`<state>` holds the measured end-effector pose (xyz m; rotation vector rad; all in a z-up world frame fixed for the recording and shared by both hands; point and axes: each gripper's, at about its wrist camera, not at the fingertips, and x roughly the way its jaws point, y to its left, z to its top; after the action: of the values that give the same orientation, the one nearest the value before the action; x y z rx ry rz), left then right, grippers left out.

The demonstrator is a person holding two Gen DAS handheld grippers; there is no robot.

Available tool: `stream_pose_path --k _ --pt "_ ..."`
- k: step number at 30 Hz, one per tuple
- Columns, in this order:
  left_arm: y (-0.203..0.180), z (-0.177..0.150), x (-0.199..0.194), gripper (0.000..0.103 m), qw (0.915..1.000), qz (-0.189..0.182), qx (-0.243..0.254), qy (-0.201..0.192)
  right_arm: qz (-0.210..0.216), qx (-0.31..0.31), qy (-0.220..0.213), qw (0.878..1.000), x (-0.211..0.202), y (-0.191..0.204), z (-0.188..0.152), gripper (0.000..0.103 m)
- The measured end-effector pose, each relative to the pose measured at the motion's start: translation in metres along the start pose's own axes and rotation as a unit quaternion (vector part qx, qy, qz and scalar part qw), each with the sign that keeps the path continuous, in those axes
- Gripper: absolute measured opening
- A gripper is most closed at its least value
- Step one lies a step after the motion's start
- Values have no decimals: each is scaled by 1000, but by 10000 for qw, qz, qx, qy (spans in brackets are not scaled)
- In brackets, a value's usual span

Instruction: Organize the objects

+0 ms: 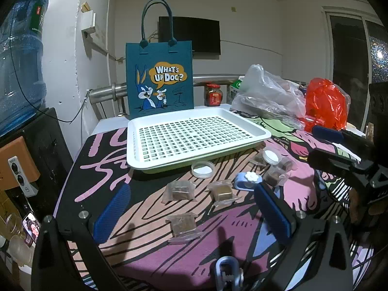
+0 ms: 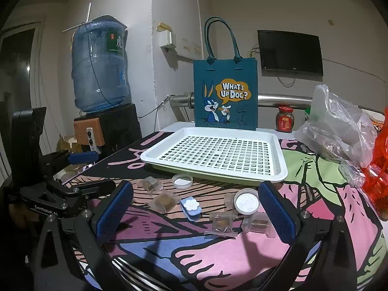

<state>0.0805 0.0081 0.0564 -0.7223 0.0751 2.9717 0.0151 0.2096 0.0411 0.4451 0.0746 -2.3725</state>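
Both tools stand wide open and hold nothing: the left tool hangs over the bench's near edge, the right tool beside it. Nearest the left one lies a wrapped brown cube, straight ahead between its fingers. Farther back, mid-bench, sits the empty white tray.

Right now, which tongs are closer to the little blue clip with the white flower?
Left, I think. The left tongs have the blue clip just past their right fingertip; the right tongs have it between their open fingers, nearer the left one, touching neither.
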Motion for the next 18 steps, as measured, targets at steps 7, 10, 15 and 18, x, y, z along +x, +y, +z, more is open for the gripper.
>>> stream_pose_path --k 7,10,15,18 --pt "0 0 0 103 10000 -1 14 -1 -9 -34 20 10000 1 -3 -3 103" --pt "0 0 1 103 10000 0 16 -2 -16 -50 21 10000 1 -2 -3 103" --pt "-1 0 0 103 10000 0 14 -3 -7 -51 25 10000 2 -4 -3 103" --pt "-1 -1 0 103 10000 1 15 -2 -9 -56 35 10000 2 -3 -3 103"
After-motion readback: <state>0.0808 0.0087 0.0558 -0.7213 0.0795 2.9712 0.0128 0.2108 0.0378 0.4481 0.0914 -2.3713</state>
